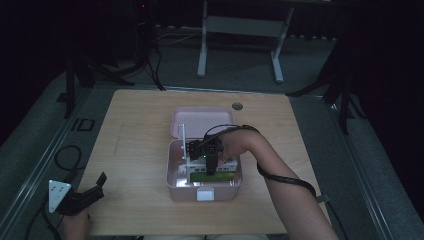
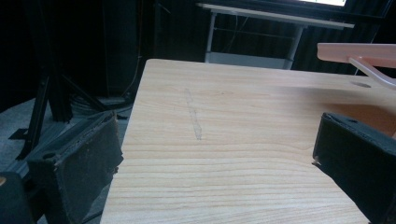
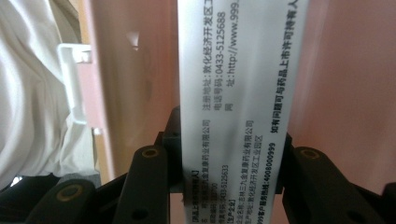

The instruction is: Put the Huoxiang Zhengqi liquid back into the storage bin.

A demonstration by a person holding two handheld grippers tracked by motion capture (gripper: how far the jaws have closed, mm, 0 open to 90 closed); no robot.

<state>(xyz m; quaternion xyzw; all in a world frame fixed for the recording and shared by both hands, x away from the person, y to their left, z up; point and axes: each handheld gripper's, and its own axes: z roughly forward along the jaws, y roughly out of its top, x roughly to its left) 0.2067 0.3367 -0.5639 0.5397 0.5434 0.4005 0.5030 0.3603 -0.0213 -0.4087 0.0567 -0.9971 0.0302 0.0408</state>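
The right gripper point(image 3: 232, 186) is pinching a white carton point(image 3: 238, 93) printed with black Chinese text, its jaws pressing both long sides, down inside the open pink box point(image 1: 176, 187) at mid-table. The left gripper point(image 1: 82, 196) is idling with jaws spread over the wooden table's point(image 1: 135, 150) near-left corner.

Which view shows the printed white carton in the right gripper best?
The right gripper view: the white carton stands between the jaws with its print readable. The high view gives a small white edge inside the pink box. The left gripper view catches the box's lid.
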